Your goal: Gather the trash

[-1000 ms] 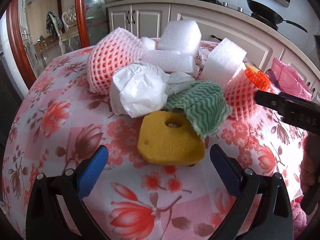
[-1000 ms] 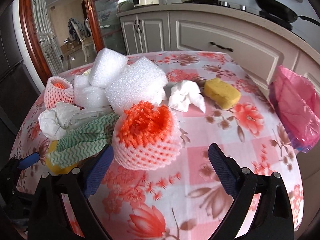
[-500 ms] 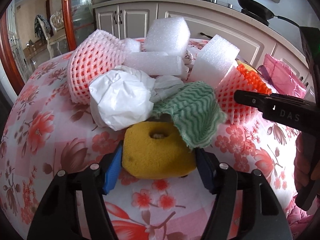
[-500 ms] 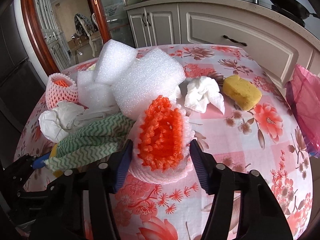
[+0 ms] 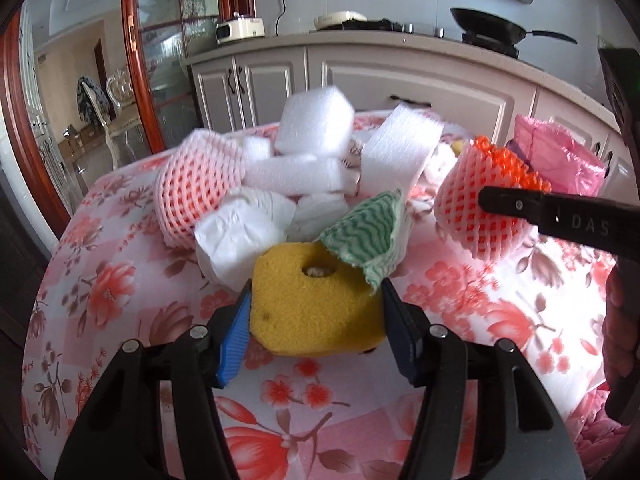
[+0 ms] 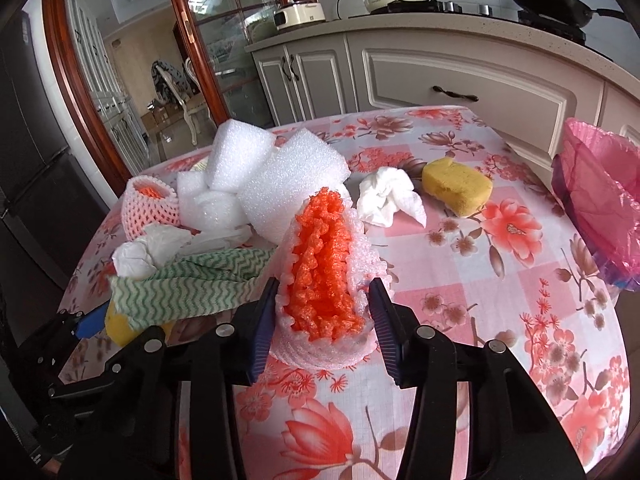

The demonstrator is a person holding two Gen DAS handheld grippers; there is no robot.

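Note:
My left gripper (image 5: 316,322) is shut on a yellow sponge (image 5: 316,308) with a hole in its top, with a green wavy cloth (image 5: 366,232) draped over its far edge. My right gripper (image 6: 324,320) is shut on a pink and orange foam fruit net (image 6: 322,276), squeezed narrow; the net also shows in the left wrist view (image 5: 480,208). A pink trash bag (image 6: 600,200) hangs open at the table's right edge.
On the floral tablecloth (image 6: 500,320) lie white foam blocks (image 6: 292,180), a second pink foam net (image 6: 146,204), crumpled white paper (image 5: 240,236), a white tissue (image 6: 386,196) and another yellow sponge (image 6: 456,186). Kitchen cabinets (image 6: 460,76) stand behind.
Both grippers moved forward and closed: the left onto the yellow sponge, the right onto the foam net, squeezing it. Both have lifted a little.

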